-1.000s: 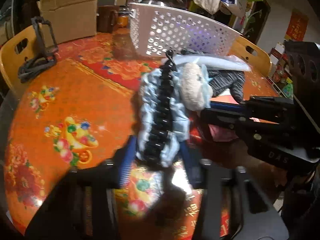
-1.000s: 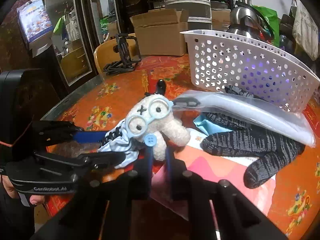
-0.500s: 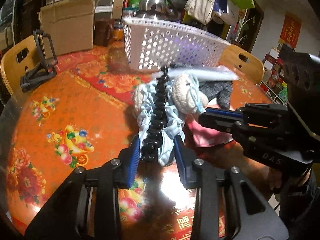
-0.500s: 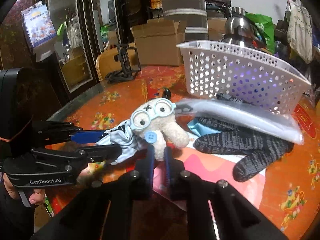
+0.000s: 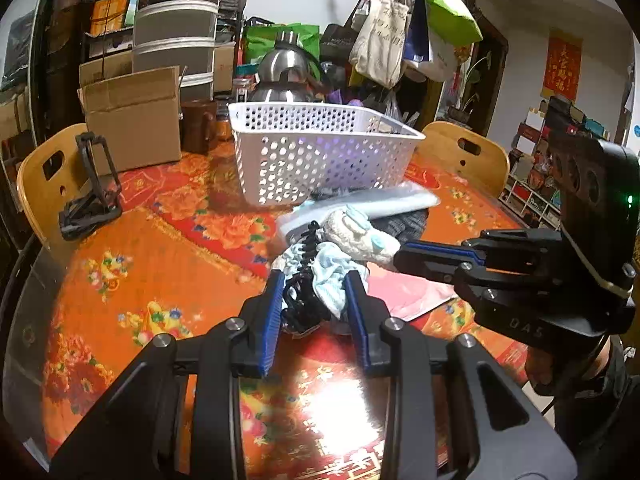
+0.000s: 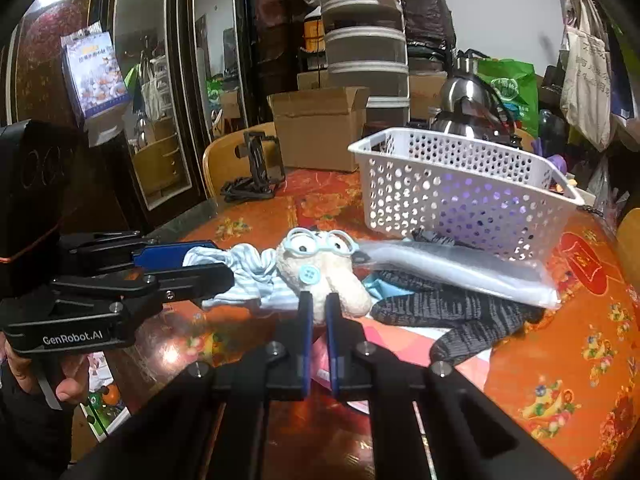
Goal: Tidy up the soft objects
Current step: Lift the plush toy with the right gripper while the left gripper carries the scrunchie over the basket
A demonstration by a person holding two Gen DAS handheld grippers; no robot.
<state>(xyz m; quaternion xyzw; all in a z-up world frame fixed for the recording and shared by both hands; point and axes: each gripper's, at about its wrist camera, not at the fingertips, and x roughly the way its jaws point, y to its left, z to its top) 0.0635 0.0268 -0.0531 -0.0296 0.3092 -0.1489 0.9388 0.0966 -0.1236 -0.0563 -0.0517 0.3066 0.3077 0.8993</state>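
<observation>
My left gripper is shut on a pale blue striped cloth with a black hair claw clip, low over the orange table; it also shows in the right wrist view. My right gripper is shut on a cream plush toy with blue glasses, seen in the left wrist view too. A white perforated basket stands behind them. A clear plastic bag lies over dark grey knitted gloves on a pink sheet.
A cardboard box, brown mug and steel kettle stand at the back. A black folding stand sits at the left edge. Wooden chairs ring the table.
Both grippers have drawn back and down towards the table with their objects; the cloth with clip and the plush toy now sit lower and farther from the cameras.
</observation>
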